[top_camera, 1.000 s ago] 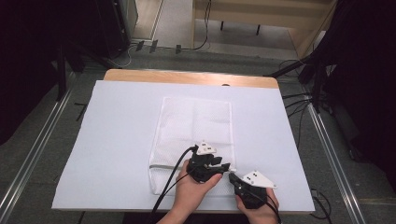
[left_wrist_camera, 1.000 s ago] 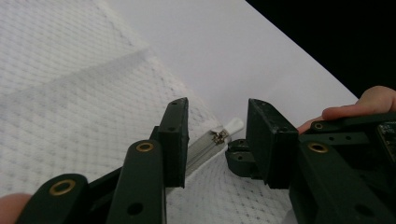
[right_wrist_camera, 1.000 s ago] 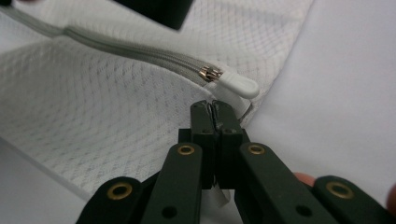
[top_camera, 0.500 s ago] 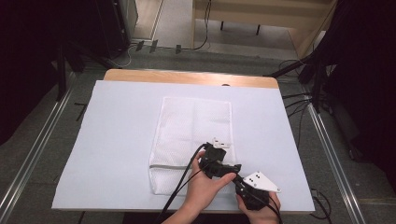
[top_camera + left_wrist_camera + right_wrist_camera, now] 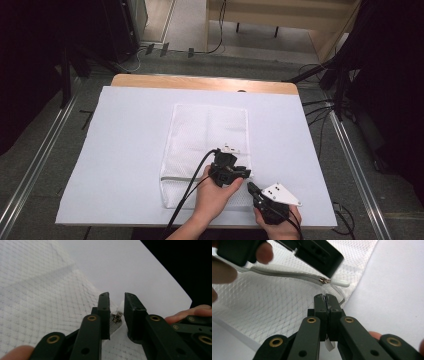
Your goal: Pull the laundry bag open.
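High view, from above my side of the desk (image 5: 125, 150): a white mesh laundry bag (image 5: 205, 135) lies flat on the white sheet that covers the desk, near its front edge, with its zipper (image 5: 177, 178) running across the end nearest me. I hold the left gripper (image 5: 235, 172) over the bag's near right corner, and the right gripper (image 5: 252, 189) sits just beside it at the desk's front edge, its grey three-cornered plate facing up. Left gripper view: my fingers (image 5: 104, 312) stand a narrow gap apart after just closing in, and the small metal zipper slider (image 5: 116, 318) sits between them at the bag's edge; I cannot tell whether the pads press on it. Right gripper view: my fingers (image 5: 321, 305) are pressed together on the bag's corner, with a strip of white fabric running down between the pads and showing again below them. Farther up in that same view, the zipper slider (image 5: 324, 280) and its white pull tab (image 5: 340, 283) lie at the end of the grey zipper tape, directly under the tip of the left gripper (image 5: 329, 267), and mesh spreads out to the left.
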### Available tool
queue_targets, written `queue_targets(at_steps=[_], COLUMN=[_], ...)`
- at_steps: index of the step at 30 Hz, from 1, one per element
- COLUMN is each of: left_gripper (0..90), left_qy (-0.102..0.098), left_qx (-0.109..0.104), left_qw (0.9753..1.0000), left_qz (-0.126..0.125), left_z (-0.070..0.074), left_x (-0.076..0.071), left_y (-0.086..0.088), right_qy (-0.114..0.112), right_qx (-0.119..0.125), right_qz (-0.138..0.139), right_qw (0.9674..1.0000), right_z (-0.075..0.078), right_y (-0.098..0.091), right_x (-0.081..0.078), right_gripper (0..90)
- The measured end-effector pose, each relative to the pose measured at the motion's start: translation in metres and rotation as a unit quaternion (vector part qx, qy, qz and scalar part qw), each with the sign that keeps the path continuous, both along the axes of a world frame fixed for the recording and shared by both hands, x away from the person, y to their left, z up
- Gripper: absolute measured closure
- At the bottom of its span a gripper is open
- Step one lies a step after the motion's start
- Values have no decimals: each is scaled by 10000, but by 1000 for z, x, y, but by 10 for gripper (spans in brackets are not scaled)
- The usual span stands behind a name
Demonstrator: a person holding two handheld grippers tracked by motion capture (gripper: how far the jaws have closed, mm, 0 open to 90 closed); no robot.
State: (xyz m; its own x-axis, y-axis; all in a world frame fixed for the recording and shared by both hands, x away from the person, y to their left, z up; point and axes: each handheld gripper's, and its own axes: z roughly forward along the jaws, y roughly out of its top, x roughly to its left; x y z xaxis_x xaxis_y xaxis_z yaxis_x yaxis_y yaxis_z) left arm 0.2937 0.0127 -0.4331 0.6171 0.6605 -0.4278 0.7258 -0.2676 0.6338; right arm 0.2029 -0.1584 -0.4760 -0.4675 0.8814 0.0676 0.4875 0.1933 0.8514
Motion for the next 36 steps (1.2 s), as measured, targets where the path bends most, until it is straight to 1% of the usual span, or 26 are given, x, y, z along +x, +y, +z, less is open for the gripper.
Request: queue_targets(at_steps=[3, 4, 5, 7, 8, 9, 10, 11, 12, 13, 14, 15, 16, 17, 19, 22, 23, 24, 25, 26, 27, 28, 30, 32, 35, 36], left_gripper=[838, 828, 769, 615, 575, 543, 534, 526, 526, 550, 590, 659, 659, 781, 816, 823, 824, 824, 824, 824, 823, 823, 823, 824, 827, 827], left_qy=[-34, -31, -12, 0, 7, 7, 48, 48, 3, 24, 22, 22, 4, -77, -91, -176, -176, -215, -215, -252, -252, -280, -282, -246, -212, -212], left_qx=[-84, -85, -68, 35, 229, 229, 403, 403, 596, 635, 617, 617, 589, 519, 462, 251, 251, 142, 142, 49, 49, -23, -38, -150, -278, -278], left_qw=[9999, 10000, 10000, 10000, 9997, 9997, 9992, 9992, 9982, 9980, 9981, 9981, 9982, 9984, 9986, 9993, 9993, 9995, 9995, 9995, 9995, 9995, 9995, 9996, 9994, 9994], left_qz=[-50, -35, -30, 11, 12, 12, 6, 6, 18, 24, -9, -9, -89, -217, -219, -216, -216, -208, -208, -164, -164, -145, -140, -67, -86, -86], left_z=[2, 1, 0, -2, -4, -4, -7, -7, -8, -8, -9, -9, -8, -7, -5, 1, 1, 4, 4, 5, 5, 4, 3, 1, -1, -1], left_x=[0, 0, 1, 1, 1, 1, 0, 0, 1, 2, 3, 3, 3, 2, 2, 2, 2, 0, 0, -2, -2, -4, -5, -7, -10, -10], left_y=[3, 2, 0, -6, -15, -15, -24, -24, -29, -30, -31, -31, -30, -28, -27, -17, -17, -13, -13, -10, -10, -6, -4, 1, 11, 11], right_qy=[1, -1, 14, 31, 28, 28, 20, 20, 7, 25, 20, 20, 31, 55, 57, 79, 79, 89, 89, 66, 96, 111, 107, 99, 102, 102], right_qx=[-4, -6, -13, -32, -30, -30, -23, -23, -14, -21, -29, -29, -45, -53, -57, -25, -25, 0, 0, -2, 35, 49, 39, 50, 91, 91], right_qz=[-5, 0, 20, 46, 39, 39, 42, 42, 61, 68, 66, 66, 60, 68, 69, 72, 72, 28, 28, -8, -32, -48, -62, -161, -183, -183], right_qw=[10000, 10000, 10000, 10000, 10000, 10000, 10000, 10000, 10000, 10000, 10000, 10000, 10000, 9999, 9999, 9999, 9999, 10000, 10000, 10000, 9999, 9999, 9999, 9998, 9997, 9997], right_z=[0, 0, -1, -1, 0, 0, 0, 0, 0, 0, 0, 0, -1, -1, -1, -1, -1, -1, -1, 0, 0, 0, 0, 1, 2, 2], right_y=[0, 0, 0, 1, 1, 1, 1, 1, 1, 1, 1, 1, 1, 1, 1, 2, 2, 2, 2, 1, 1, 1, 1, -1, -3, -3], right_x=[1, 1, 1, 1, 1, 1, 0, 0, 0, 0, 1, 1, 1, 1, 1, 2, 2, 2, 2, 2, 2, 3, 3, 3, 4, 4], right_gripper=[900, 900, 900, 900, 900, 900, 900, 900, 900, 900, 900, 900, 900, 900, 900, 900, 900, 900, 900, 900, 900, 900, 900, 900, 900, 900])
